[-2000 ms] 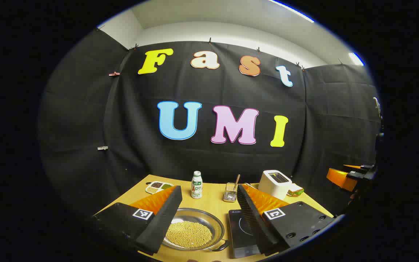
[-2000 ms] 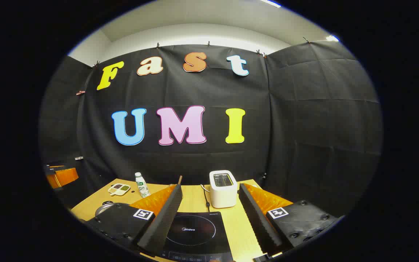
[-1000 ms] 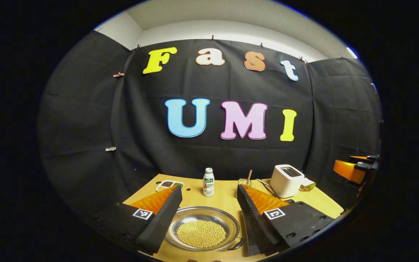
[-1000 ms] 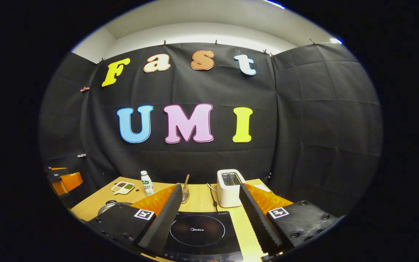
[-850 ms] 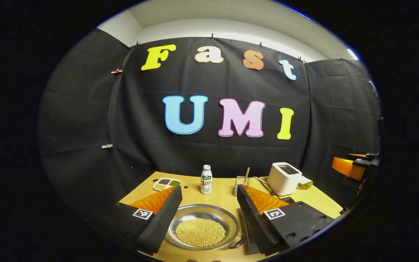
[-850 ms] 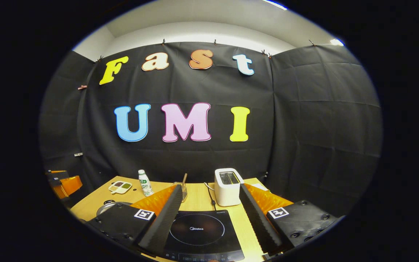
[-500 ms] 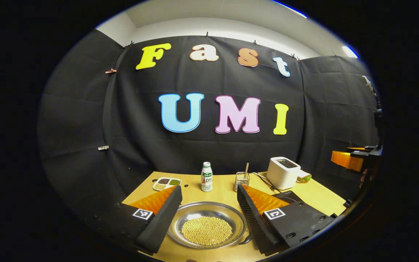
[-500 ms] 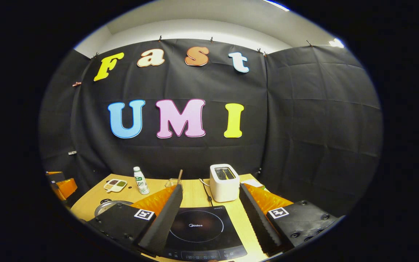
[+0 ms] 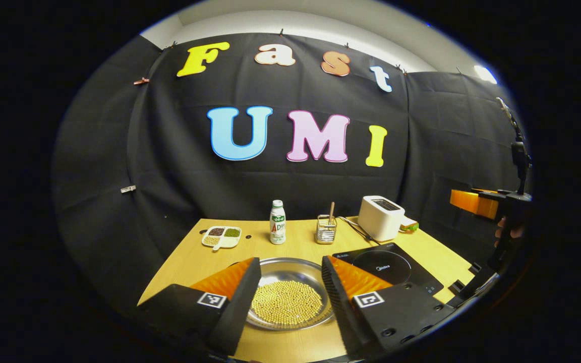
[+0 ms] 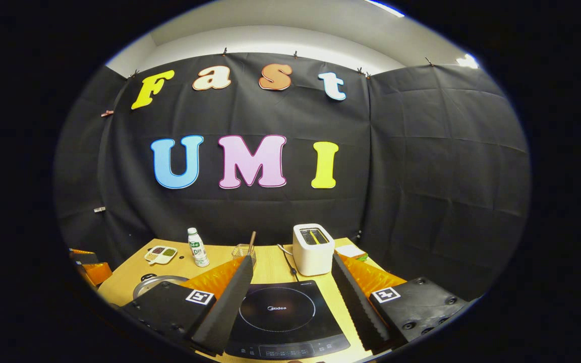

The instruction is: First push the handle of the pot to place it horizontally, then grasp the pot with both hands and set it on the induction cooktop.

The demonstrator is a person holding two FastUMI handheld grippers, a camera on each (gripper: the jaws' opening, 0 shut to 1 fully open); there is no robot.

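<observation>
Both your left gripper [image 9: 290, 282] and right gripper [image 10: 290, 297] gape empty; shove hard and the shallow steel pot [image 9: 290, 282] of yellow beans, left of the black induction cooktop [image 10: 283, 317], may spill.

The one word I can read is "Midea", printed small in the middle of the ring on the induction cooktop [image 10: 290, 322]. It is sharp in the right gripper view and only just legible in the left gripper view, where the cooktop [image 9: 401, 275] lies to the right. A tiny line of print at its far edge and the row of symbols along its near edge are too small to make out. The bottle [image 9: 277, 229] at the far side of the table bears print I can't read reliably. My left gripper [image 9: 290, 261] and right gripper [image 10: 292, 258] each carry two square coded markers [image 9: 212, 300], patterns without letters.
</observation>
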